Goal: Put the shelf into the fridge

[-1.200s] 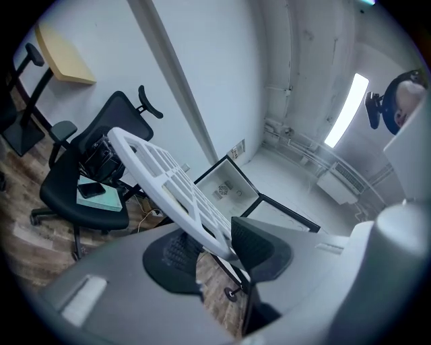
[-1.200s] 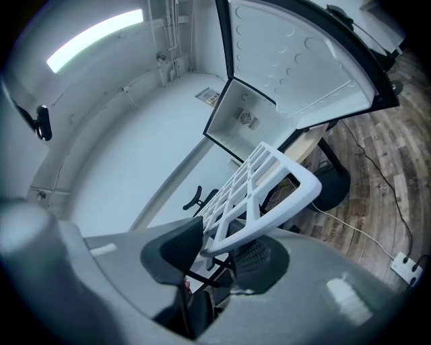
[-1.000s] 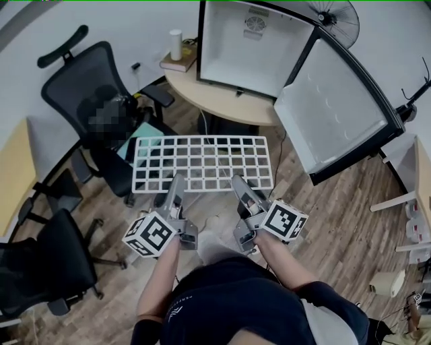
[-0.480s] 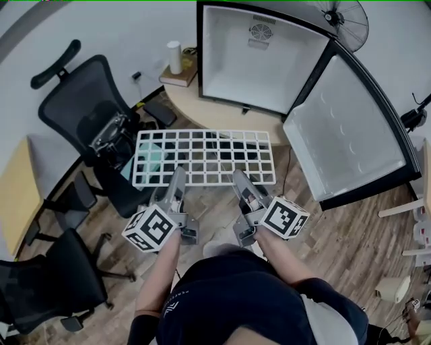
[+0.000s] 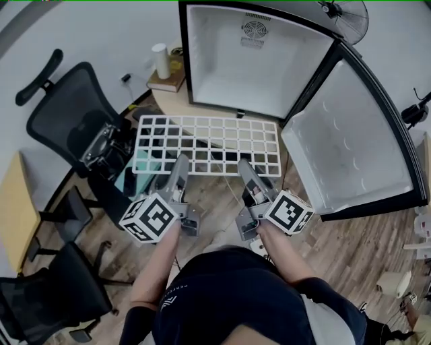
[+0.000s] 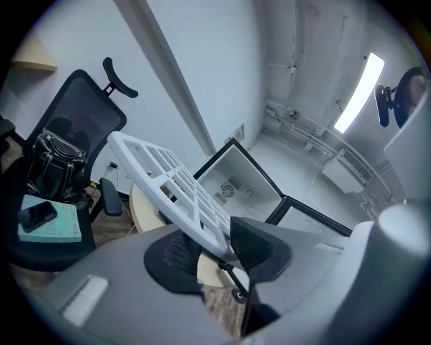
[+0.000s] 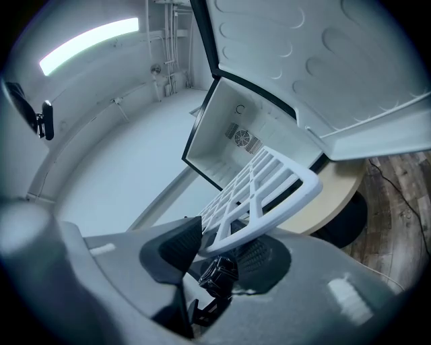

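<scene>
Black, white-lined fridge (image 5: 249,74) open. We hold white plastic grid shelf (image 5: 207,146) flat, long axis crosswise. Left gripper (image 5: 180,163) clamps rim; right gripper (image 5: 242,166) grips rim, jaws just opening wider.

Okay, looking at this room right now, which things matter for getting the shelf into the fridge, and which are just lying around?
For the job:
- white plastic grid shelf
- open black-framed fridge with white interior
- its swung-open door

Just lying about:
- black mesh office chair
- black bag on its seat
- white cylindrical cup
- black fan
</scene>
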`<state>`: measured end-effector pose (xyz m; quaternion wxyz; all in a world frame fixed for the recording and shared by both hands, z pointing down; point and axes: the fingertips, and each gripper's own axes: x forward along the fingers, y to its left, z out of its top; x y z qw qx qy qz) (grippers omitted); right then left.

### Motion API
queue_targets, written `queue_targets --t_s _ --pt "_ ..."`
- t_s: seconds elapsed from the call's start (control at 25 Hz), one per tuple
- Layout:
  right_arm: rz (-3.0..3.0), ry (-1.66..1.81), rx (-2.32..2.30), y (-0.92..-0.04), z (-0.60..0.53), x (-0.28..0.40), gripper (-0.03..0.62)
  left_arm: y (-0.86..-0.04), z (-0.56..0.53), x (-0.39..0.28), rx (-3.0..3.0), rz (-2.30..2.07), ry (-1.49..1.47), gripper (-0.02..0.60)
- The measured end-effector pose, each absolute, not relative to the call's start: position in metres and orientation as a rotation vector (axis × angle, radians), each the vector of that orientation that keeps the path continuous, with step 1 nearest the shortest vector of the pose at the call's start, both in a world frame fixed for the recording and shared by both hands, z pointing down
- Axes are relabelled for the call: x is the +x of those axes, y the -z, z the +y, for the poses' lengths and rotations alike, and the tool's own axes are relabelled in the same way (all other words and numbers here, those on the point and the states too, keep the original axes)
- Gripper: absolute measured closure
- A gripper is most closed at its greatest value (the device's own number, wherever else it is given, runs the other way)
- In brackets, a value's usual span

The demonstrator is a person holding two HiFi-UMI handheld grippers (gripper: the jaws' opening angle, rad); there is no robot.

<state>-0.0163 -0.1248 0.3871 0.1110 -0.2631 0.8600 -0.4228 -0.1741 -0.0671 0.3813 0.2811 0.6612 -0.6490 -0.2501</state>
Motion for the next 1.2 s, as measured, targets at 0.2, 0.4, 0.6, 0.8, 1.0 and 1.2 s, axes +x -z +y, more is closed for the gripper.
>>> queue_targets --t_s 0.2,0.4,0.6,0.8,1.0,1.2 --pt "2.524 1.156 -0.825 -0.375 -0.155 -0.009 0.451 -0.366 -0.105 -0.172 1.833 -1.706 0.656 0.449" --pt "2.511 1.053 -0.843 -0.36 -0.175 -0.008 0.447 -0.353 -0.132 -0.17 1.876 -1.651 0.692 0.453" --pt "2.469 1.054 -0.881 -0.354 -0.187 -0.002 0.447 -0.346 -0.151 -0.167 1.891 -1.643 0.65 0.454" --pt "2.486 0.946 -0.906 -0.341 -0.207 0.008 0.445 -0.336 -0.177 -0.159 1.93 -1.592 0.651 0.454" --pt "2.491 0.901 -0.958 -0.332 -0.228 0.012 0.439 -0.331 -0.203 -0.157 1.946 -1.562 0.625 0.453" --pt "2.452 0.901 -1.007 -0.322 -0.252 0.008 0.439 -0.321 -0.233 -0.163 1.968 -1.518 0.621 0.453"
